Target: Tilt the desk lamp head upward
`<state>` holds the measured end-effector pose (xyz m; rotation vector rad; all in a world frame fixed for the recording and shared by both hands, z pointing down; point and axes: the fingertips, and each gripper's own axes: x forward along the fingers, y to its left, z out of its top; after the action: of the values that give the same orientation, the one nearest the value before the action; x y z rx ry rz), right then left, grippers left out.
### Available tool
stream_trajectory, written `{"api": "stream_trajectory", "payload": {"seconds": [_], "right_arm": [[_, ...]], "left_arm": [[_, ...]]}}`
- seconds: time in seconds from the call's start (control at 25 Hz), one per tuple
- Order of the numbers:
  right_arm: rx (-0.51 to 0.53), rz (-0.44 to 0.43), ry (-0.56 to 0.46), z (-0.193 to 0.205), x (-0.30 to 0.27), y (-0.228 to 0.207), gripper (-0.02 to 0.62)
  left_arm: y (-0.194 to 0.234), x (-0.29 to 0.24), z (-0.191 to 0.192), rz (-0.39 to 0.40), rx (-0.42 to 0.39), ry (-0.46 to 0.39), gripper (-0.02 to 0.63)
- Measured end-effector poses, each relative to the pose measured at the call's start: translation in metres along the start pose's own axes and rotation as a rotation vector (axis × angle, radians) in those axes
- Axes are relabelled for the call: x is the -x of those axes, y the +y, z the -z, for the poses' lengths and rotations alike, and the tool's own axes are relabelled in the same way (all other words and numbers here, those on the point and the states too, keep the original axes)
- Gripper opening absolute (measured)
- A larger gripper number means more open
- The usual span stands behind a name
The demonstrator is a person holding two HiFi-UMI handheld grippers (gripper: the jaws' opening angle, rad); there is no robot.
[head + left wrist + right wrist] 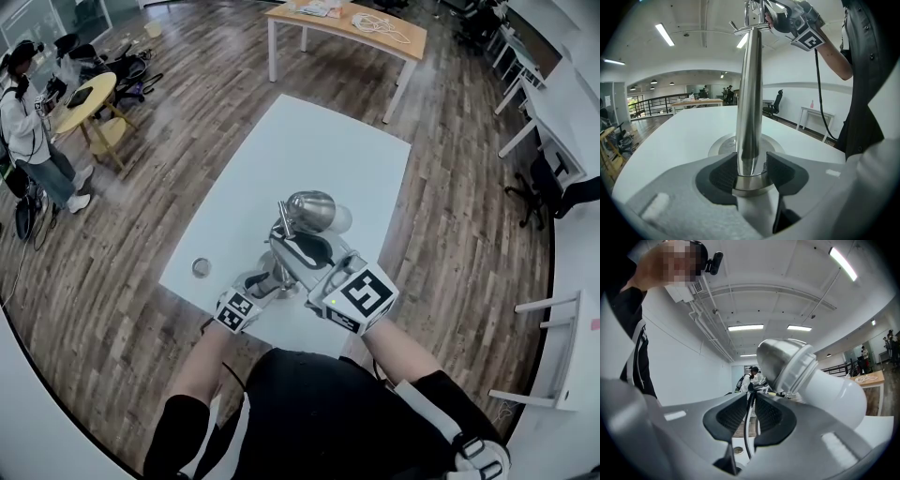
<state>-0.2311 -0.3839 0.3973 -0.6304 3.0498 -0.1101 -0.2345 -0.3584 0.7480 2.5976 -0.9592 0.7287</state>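
The desk lamp (312, 208) is polished metal: slim pole (749, 93), round base (721, 146), domed head (780, 357).

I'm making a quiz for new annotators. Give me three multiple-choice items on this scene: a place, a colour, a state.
1. The lamp stands on: A the white table; B the floor; C a chair.
2. The lamp's pole is: A silver; B red; C black.
3. The left gripper is: A open; B shut on the pole; C out of view.
Answers: A, its base rests on the table. A, the pole shines silver. B, both pads press the pole.
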Motion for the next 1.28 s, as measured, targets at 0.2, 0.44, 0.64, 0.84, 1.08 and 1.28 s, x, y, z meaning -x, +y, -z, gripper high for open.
{"api": "stream_trajectory", "payload": {"seconds": [0.2, 0.44, 0.64, 0.84, 1.08, 1.28], "right_arm": [[0.028, 0.002, 0.013, -0.001, -0.002, 0.004, 0.055], [0.063, 0.004, 0.030, -0.001, -0.008, 0.011, 0.057], [0.052, 0.000, 0.036, -0.003, -0.016, 0.021, 0.052], [0.041, -0.014, 0.031, -0.002, -0.019, 0.027, 0.048], [0.062, -0.029, 0.043, 0.000, -0.022, 0.032, 0.048], [0.054, -0.051, 0.042, 0.003, -0.028, 0.038, 0.043]], "left_arm": [[-0.001, 0.000, -0.001, 0.005, -0.002, -0.002, 0.191], [-0.001, 0.000, -0.001, 0.008, -0.002, -0.006, 0.191], [0.000, 0.000, -0.002, 0.010, -0.002, -0.013, 0.192], [-0.001, -0.001, -0.002, 0.011, 0.000, -0.016, 0.191], [-0.003, -0.001, -0.002, 0.016, 0.002, -0.018, 0.191], [-0.002, 0.000, -0.002, 0.021, 0.005, -0.024, 0.192]]}}
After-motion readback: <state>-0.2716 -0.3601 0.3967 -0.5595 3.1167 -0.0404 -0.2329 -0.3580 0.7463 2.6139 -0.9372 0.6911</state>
